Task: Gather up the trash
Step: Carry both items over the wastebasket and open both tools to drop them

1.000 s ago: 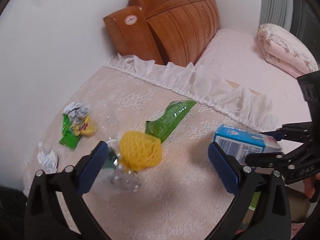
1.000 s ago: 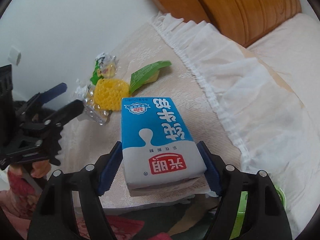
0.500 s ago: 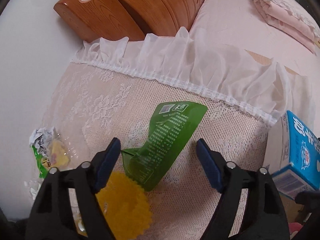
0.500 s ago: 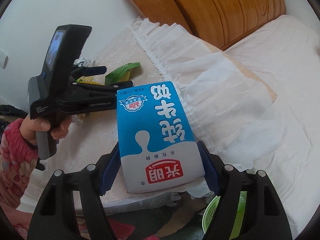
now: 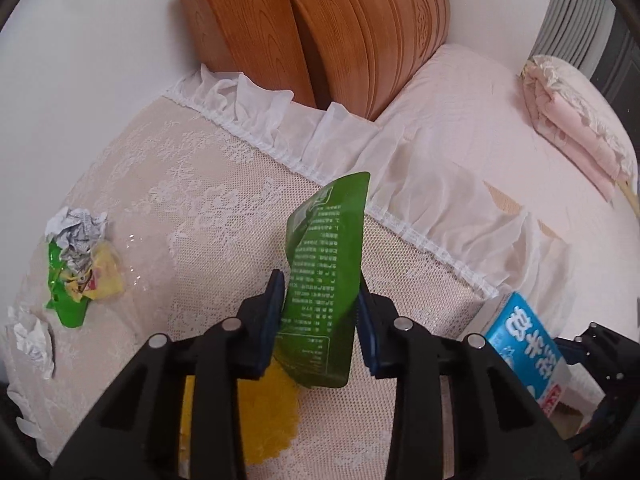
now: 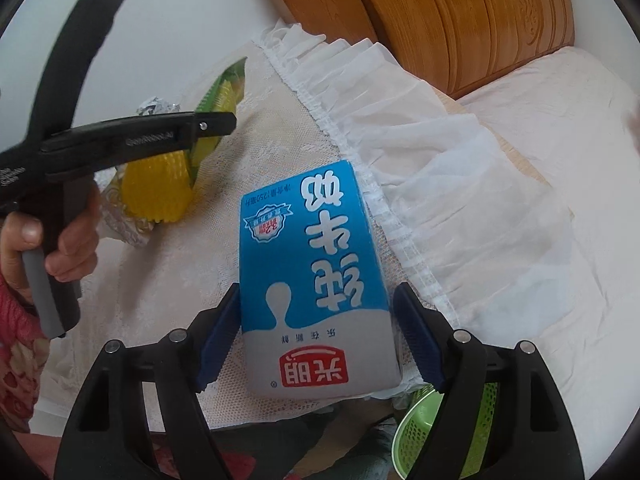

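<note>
My left gripper (image 5: pixel 320 312) is shut on a green snack wrapper (image 5: pixel 324 280) and holds it just above the lace-covered table (image 5: pixel 200 208). A yellow foam net (image 5: pixel 264 420) lies under it. My right gripper (image 6: pixel 316 332) is shut on a blue and white milk carton (image 6: pixel 316 280) at the table's near edge. The carton also shows in the left wrist view (image 5: pixel 524 348). The left gripper shows in the right wrist view (image 6: pixel 216 124) over the yellow net (image 6: pixel 156 188).
Crumpled paper with green and yellow wrappers (image 5: pixel 76 264) lies at the table's left, and a paper ball (image 5: pixel 36 344) nearer. A green mesh basket (image 6: pixel 444 428) stands on the floor below the table edge. A bed (image 5: pixel 500 152) with wooden headboard (image 5: pixel 360 32) adjoins.
My left gripper has closed on the green wrapper and raised it. The right gripper still holds the milk carton, shifted slightly.
</note>
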`<state>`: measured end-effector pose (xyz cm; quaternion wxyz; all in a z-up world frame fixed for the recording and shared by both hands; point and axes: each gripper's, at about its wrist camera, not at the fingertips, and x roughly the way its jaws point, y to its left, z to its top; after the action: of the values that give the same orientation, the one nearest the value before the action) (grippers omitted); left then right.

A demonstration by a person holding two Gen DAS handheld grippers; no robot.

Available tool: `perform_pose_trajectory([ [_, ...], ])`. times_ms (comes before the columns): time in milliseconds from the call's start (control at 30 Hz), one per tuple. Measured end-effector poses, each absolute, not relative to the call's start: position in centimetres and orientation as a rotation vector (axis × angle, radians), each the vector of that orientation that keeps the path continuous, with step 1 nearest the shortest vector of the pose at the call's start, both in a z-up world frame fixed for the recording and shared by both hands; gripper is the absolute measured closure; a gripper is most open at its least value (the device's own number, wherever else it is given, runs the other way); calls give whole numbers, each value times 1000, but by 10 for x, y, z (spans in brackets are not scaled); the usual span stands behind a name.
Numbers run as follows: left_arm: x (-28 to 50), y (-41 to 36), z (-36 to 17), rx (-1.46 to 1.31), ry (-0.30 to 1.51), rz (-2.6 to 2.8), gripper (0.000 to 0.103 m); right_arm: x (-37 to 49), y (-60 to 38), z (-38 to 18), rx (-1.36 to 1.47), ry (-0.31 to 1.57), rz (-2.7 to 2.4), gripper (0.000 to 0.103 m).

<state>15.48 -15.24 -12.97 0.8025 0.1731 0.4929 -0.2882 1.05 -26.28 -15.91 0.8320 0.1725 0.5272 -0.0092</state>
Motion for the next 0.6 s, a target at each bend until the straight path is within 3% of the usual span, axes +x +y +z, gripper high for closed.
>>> perform_pose_trajectory([
  [200,143,-134,-106,273,1034,-635,69,38,-251,-163,249,1168,-82,20],
  [233,141,-131,-103,261,1036,-637,70,40,-251,-164,243,1172,-90,23],
  [267,138,-128,-101,255,1035,-637,70,42,-250,-164,229,1170,-103,32],
  [600,100,-98,-69,231,972,-625,69,27,-269,-149,449,1086,-52,34],
])
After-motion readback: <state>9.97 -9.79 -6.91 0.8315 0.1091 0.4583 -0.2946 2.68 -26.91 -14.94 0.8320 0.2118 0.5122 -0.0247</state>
